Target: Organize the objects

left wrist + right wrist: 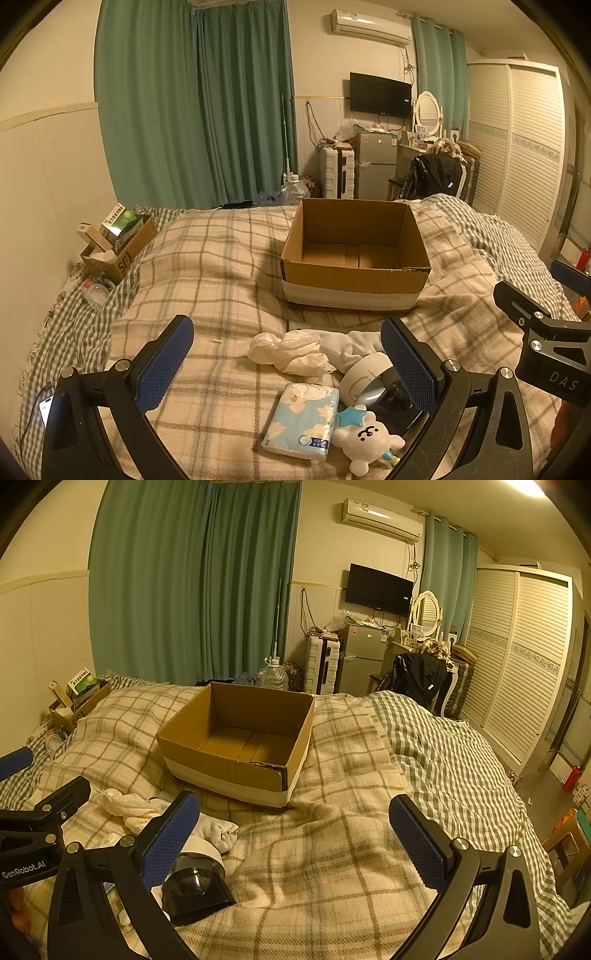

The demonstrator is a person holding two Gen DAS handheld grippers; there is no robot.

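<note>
While both grippers gape — cardboard box point(354, 273) sits empty.

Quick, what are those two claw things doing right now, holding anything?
Left gripper: open, holding nothing, above the small items on the bed.
Right gripper: open, holding nothing, over the plaid blanket.

Matt brown cardboard forms the box point(354, 254), soft woven cloth the plaid blanket point(221, 258), glossy plastic the white toy point(365, 439), and textured blue rubbery pads point(164, 360) line matt black gripper fingers.
</note>
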